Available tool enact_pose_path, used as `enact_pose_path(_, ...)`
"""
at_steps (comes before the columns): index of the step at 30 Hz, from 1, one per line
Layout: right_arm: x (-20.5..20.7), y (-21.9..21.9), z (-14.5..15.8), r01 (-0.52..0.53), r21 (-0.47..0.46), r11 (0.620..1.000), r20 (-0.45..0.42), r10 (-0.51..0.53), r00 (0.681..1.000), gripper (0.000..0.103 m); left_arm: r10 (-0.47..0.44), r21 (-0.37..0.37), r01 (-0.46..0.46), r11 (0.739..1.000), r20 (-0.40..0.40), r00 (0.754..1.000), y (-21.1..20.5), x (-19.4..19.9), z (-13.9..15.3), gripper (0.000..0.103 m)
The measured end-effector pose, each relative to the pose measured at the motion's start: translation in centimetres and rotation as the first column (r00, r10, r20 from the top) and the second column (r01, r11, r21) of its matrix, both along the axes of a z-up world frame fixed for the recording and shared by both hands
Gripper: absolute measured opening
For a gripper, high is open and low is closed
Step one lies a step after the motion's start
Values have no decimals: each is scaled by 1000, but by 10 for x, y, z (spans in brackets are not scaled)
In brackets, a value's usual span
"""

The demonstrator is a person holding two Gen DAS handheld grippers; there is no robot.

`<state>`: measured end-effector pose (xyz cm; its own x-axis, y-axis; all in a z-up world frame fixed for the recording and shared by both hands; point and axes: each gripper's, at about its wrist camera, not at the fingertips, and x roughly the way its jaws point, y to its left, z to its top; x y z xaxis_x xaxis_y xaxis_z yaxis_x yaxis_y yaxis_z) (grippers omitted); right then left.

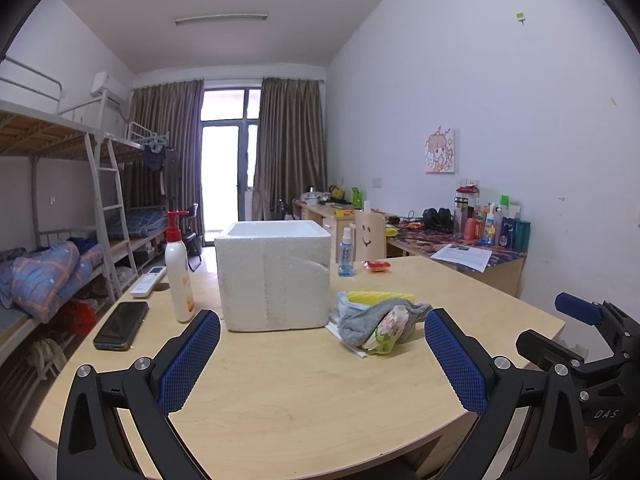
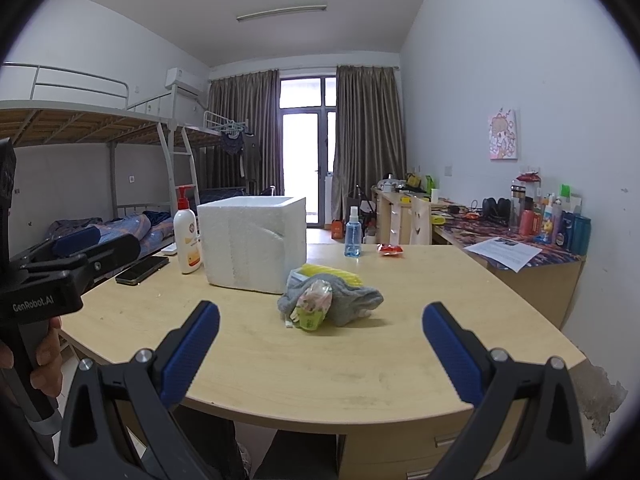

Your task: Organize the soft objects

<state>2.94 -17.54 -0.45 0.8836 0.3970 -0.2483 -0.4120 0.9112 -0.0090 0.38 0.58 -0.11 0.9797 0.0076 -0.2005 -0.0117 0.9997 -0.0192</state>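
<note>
A pile of soft things lies on the wooden table (image 1: pixel 288 392): a grey sock (image 1: pixel 374 316), a floral pouch (image 1: pixel 386 332), a yellow sponge (image 1: pixel 376 296) and a light blue mask (image 1: pixel 344 308). The pile also shows in the right wrist view (image 2: pixel 328 300). A white foam box (image 1: pixel 274 272) stands open-topped just left of the pile, also in the right wrist view (image 2: pixel 254 240). My left gripper (image 1: pixel 322 356) is open and empty, in front of the pile and box. My right gripper (image 2: pixel 320 344) is open and empty, in front of the pile.
A lotion pump bottle (image 1: pixel 178 276), a black phone (image 1: pixel 122 325) and a remote (image 1: pixel 148 280) sit left of the box. A blue spray bottle (image 1: pixel 346 254) and a red packet (image 1: pixel 376 266) sit behind. A cluttered desk (image 1: pixel 460 240) stands at the right.
</note>
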Motion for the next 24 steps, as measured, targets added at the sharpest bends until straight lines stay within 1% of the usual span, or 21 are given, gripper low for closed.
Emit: enact_pose_path(24, 1, 4, -1, -11, 3, 1000, -9, 11, 1000, 103, -13, -21, 12, 1000, -20, 1000, 7, 5, -1, 102)
